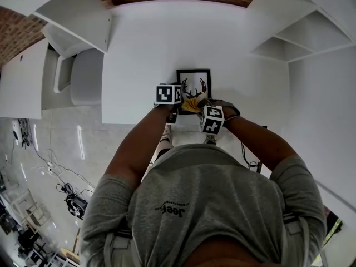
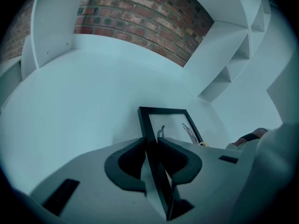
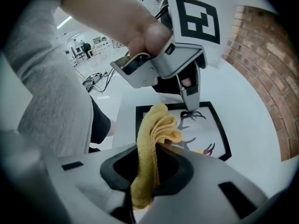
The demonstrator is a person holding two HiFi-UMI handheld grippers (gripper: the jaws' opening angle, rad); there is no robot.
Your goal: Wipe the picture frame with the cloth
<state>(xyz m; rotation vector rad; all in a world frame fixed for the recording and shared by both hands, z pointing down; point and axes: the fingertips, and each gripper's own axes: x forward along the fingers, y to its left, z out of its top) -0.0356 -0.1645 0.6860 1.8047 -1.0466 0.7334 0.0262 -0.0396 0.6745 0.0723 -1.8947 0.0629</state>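
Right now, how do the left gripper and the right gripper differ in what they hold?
The left gripper is clamped on the black edge of the picture frame; the right gripper is clamped on the yellow cloth. The left gripper's load is thin and rigid; the right gripper's is soft and bunched, poking past its jaws. Both are shut on something at the white table.

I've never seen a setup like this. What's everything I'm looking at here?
picture frame: one, black, on the table.
cloth: one, yellow, over the frame.
table: one, white, under the frame.
chair: one, pale, left of the table.
shelves: several, white, around the table.
brick wall: one, reddish, behind the table.
person: one, grey T-shirt, leaning over the table.
left gripper: one, grey, shut on the frame's edge.
right gripper: one, grey, shut on the cloth.
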